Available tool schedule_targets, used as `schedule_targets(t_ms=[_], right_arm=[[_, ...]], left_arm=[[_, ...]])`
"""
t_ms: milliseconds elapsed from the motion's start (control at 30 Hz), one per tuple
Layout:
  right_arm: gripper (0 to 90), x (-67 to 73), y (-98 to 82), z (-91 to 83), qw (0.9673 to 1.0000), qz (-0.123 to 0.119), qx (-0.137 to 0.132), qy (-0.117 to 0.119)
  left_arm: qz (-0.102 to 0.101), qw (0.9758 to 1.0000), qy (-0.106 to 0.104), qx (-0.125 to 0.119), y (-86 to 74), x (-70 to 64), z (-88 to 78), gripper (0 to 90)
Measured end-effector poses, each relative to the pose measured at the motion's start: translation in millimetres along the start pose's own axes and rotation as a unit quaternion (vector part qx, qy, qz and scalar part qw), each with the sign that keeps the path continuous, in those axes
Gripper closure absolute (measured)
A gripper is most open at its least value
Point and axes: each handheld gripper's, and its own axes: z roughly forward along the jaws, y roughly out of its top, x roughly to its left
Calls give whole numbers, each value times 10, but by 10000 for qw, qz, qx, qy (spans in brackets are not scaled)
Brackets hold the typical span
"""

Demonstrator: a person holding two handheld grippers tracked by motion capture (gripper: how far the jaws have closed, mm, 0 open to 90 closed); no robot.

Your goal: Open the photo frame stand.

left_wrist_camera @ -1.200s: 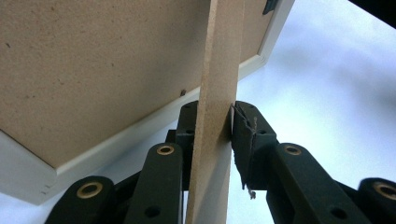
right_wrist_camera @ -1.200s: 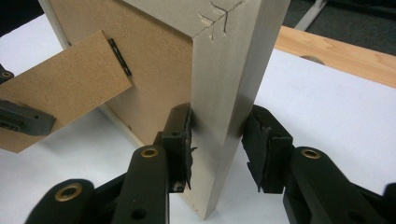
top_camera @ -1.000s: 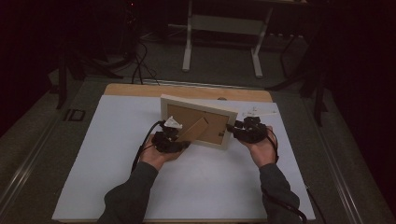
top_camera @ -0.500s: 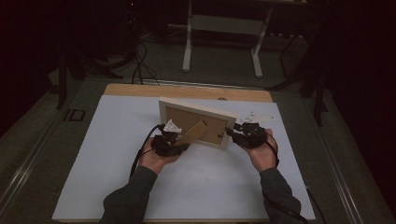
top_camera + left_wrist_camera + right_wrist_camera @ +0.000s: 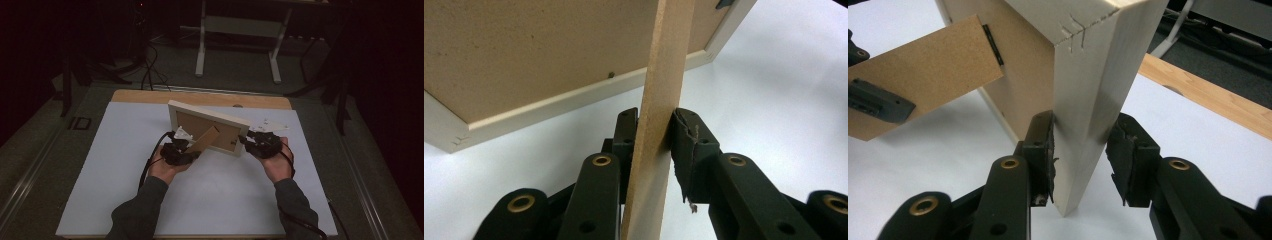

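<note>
While the left tool [image 5: 655, 137] clenched the frame's stand [image 5: 659, 100], the right tool [image 5: 1083, 150] straddled the picture frame [image 5: 1088, 100] edge, one pad touching; frame barely shifted since before.

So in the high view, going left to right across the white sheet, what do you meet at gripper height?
Left gripper shut on the brown stand leg → picture frame seen from its back → right gripper at the frame's right edge.
</note>
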Motion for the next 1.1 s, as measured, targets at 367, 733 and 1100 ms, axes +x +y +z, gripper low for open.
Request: schedule_targets(t_ms=[367,733,1100], right_arm=[[623,12,-57,-77,9993,15,-88,363],[622,26,-138,-118,9980,175,-178,583],[623,69,-185,-154,9975,203,-172,653]], left_arm=[[46,9999,-113,-13,-127,-55,-24,749],[151,9995,-252,73,-202,-121,-45,765],[219,9992,-285,163,-261,-138,-50,771]])
